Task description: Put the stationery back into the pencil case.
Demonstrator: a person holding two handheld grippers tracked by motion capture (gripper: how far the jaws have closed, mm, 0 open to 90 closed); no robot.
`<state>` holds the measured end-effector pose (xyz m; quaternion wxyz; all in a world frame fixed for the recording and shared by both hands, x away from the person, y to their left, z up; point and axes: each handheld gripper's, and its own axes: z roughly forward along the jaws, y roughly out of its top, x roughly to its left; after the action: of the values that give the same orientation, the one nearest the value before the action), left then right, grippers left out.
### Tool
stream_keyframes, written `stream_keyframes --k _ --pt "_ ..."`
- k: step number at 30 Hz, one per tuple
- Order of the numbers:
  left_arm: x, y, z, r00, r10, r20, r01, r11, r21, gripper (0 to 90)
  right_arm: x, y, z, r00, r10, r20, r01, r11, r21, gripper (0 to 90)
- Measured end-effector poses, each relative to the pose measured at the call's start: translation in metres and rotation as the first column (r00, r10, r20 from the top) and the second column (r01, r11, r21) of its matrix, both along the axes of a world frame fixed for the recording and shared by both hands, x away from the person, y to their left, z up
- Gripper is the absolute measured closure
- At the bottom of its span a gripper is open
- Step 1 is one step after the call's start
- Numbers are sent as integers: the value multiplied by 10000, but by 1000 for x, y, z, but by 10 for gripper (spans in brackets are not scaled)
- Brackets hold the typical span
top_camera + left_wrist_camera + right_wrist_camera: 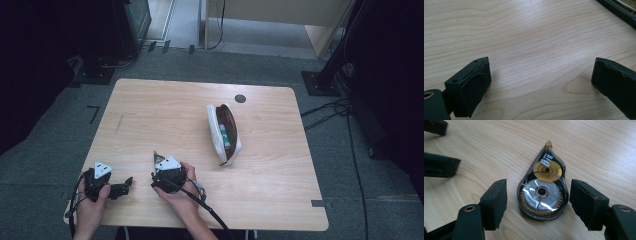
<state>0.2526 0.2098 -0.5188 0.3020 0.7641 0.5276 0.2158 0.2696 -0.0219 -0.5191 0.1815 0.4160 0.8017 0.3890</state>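
Observation:
A teardrop-shaped correction tape dispenser (pixel 542 192), clear and black with a yellow reel, lies flat on the wooden table (pixel 165 115). My right gripper (pixel 537 185) hangs over it, open, one jaw on each side of it, neither touching. In the high view the right gripper (pixel 167 175) sits in the person's hand near the front edge, covering the dispenser. My left gripper (pixel 125 186) lies low to its left, jaws pointing right. It is open (pixel 541 65) over bare wood, and its black fingers (pixel 439 167) show at the top left of the right gripper view.
A white pencil case (pixel 224 132) with a brown inside lies open right of the table's middle, with a green-and-white item in it. A dark round hole (pixel 240 98) marks the far edge. Cables (pixel 330 107) and dark stands are on the floor around the table.

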Motion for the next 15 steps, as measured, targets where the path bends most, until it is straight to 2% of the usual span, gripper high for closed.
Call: stream_keyframes --k 3,5,10,15 --pt "0 0 0 10000 -1 0 1 10000 1 27 1 0 -2 10000 43 -59 -45 9996 -285 330" --pt "0 0 0 10000 0 1 0 10000 -1 27 1 0 -2 9999 67 84 -64 9992 -383 347" --pt "0 0 0 10000 7 4 -7 10000 -1 27 3 -4 -2 9997 229 0 -229 9993 -301 411" --pt "0 0 0 10000 8 5 -8 10000 -4 27 4 -6 -2 9996 268 -13 -268 9993 -249 414"
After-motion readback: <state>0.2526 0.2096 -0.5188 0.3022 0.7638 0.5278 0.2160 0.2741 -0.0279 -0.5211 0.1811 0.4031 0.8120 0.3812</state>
